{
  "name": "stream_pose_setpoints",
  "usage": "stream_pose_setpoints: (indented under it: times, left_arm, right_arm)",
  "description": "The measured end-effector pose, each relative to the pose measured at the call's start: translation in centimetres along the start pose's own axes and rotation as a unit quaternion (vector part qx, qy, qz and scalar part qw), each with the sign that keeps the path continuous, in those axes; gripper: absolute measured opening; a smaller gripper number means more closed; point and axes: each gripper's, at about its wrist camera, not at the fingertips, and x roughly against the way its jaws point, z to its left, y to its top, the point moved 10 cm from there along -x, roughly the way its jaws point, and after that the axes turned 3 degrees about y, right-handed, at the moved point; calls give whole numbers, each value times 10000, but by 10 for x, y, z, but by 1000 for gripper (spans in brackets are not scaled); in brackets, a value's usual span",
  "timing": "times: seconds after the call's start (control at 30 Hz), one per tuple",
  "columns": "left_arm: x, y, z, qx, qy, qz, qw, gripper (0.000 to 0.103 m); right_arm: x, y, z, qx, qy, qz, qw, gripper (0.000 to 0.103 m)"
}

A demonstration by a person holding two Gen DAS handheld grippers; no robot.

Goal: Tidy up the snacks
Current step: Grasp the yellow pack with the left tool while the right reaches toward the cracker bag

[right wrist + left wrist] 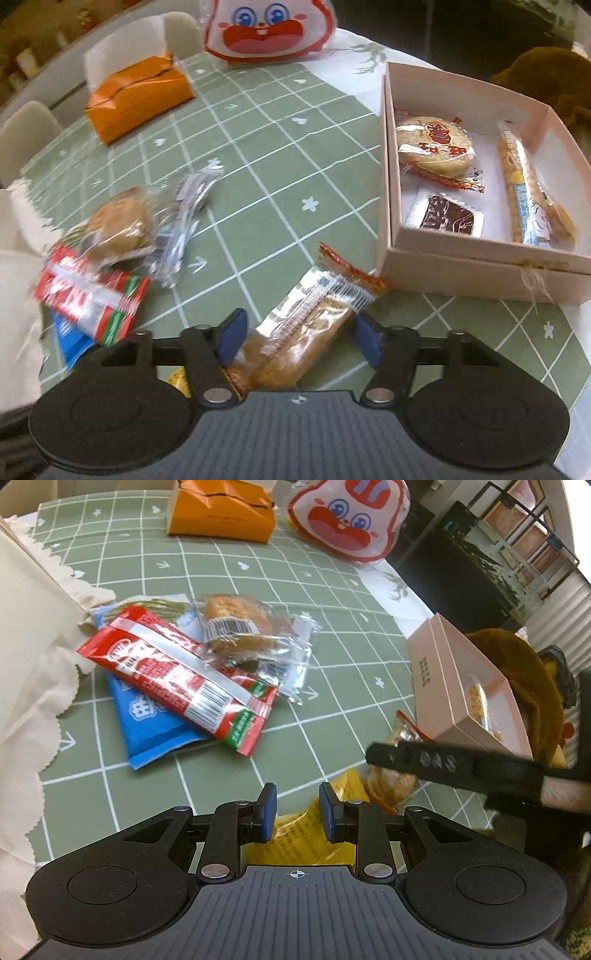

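My right gripper (299, 338) is open, with its blue pads on either side of a rice-cracker packet (314, 325) that lies on the green grid tablecloth (258, 147); they do not squeeze it. Right of it stands the open pink box (388, 147), holding a round cracker (436, 147), a chocolate piece (447, 216) and a long stick snack (524, 188). My left gripper (297, 810) is open and empty above a yellow packet (303, 834). A pile lies ahead of it: a red packet (177, 675), a blue packet (147, 723) and a wrapped cake (240, 627).
An orange tissue pack (221, 513) and a white cartoon-face bag (351, 517) sit at the far side of the table. A cream cloth (29, 664) covers the left edge. The right gripper's finger (443, 762) crosses the left wrist view beside the pink box (461, 679).
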Motion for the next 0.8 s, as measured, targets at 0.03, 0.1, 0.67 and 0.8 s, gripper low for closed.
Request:
stream_pose_setpoints:
  times: [0.03, 0.1, 0.67, 0.8]
  left_arm:
    - [0, -1, -1, 3, -19, 18, 10000, 29]
    - [-1, -4, -3, 15, -52, 47, 10000, 29]
    - [2, -24, -32, -62, -221, 275, 9994, 29]
    - [3, -30, -39, -66, -206, 321, 9992, 29]
  right_arm:
    - [4, -3, -2, 99, 11, -3, 10000, 45]
    - [12, -11, -9, 240, -6, -3, 9997, 38]
    - [72, -65, -95, 719, -305, -177, 9968, 66]
    - [75, -77, -74, 922, -78, -177, 9956, 66]
